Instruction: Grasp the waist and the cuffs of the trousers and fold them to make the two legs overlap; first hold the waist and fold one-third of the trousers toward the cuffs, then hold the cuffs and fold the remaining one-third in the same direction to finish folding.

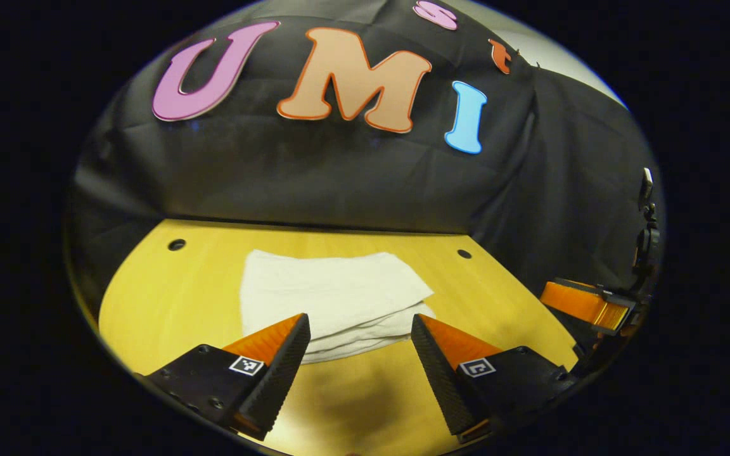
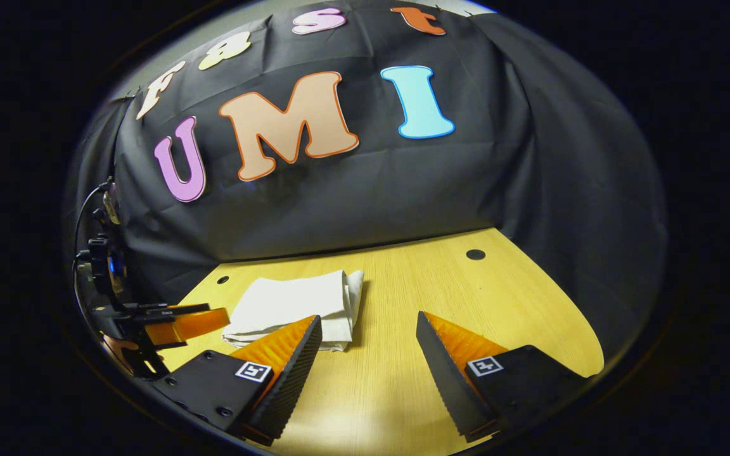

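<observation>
Trousers (image 1: pixel 333 297), white, lie as a compact layered stack in the middle of the frame on the yellow wooden table (image 1: pixel 168 304); the folding looks finished. Left gripper (image 1: pixel 360 332) and right gripper (image 2: pixel 368 332) are both spread apart, empty. Black cloth wall (image 2: pixel 371 190) stands behind.

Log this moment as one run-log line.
trousers: folded on table | left gripper: open, empty | right gripper: open, empty
</observation>
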A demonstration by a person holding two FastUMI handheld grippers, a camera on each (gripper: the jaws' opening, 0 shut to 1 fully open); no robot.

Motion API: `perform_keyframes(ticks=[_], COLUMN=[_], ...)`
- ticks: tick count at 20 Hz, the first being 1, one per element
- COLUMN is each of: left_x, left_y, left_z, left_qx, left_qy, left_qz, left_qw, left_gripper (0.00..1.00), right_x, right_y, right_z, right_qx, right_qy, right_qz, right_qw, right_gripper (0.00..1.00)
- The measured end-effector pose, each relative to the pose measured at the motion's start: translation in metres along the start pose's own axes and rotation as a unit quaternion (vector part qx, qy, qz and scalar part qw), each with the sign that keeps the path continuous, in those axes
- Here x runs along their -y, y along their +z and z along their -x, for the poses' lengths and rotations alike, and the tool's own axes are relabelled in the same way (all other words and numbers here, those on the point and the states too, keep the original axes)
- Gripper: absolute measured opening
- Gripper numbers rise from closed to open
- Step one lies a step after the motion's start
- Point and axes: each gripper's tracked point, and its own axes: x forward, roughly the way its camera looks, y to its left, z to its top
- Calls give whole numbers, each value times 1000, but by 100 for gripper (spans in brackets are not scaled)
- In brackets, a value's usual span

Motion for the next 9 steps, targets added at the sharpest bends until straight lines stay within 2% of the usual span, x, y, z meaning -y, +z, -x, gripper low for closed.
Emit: perform_keyframes(ticks=[1, 2, 3, 4, 5, 6, 7, 8, 9], left_x=[-11, -18, -23, -25, -26, -24, -23, -21, -22], left_y=[2, 4, 6, 8, 9, 8, 5, 0, -2], left_z=[9, 17, 25, 30, 34, 32, 32, 36, 40], left_qx=[3, 6, 11, 16, 17, 15, 10, 6, 6], left_qy=[14, 25, 32, 37, 41, 43, 42, 40, 39], left_qz=[-4, -6, -5, -4, -2, 2, 7, 12, 16], left_qw=[1000, 1000, 999, 999, 999, 999, 999, 999, 999], left_gripper=[96, 95, 95, 95, 95, 95, 95, 95, 95], right_x=[-3, -7, -11, -14, -17, -18, -20, -20, -19], right_y=[4, 8, 12, 15, 15, 16, 13, 9, 5], right_z=[1, 4, 5, 8, 10, 11, 14, 15, 15], right_qx=[10, 20, 30, 36, 41, 42, 39, 32, 25], right_qy=[2, 6, 12, 15, 20, 21, 22, 22, 20], right_qz=[2, 1, -1, -4, -5, -4, -2, 2, 7], right_qw=[1000, 1000, 999, 999, 999, 999, 999, 999, 999], right_gripper=[92, 96, 96, 92, 96, 96, 92, 92, 96])
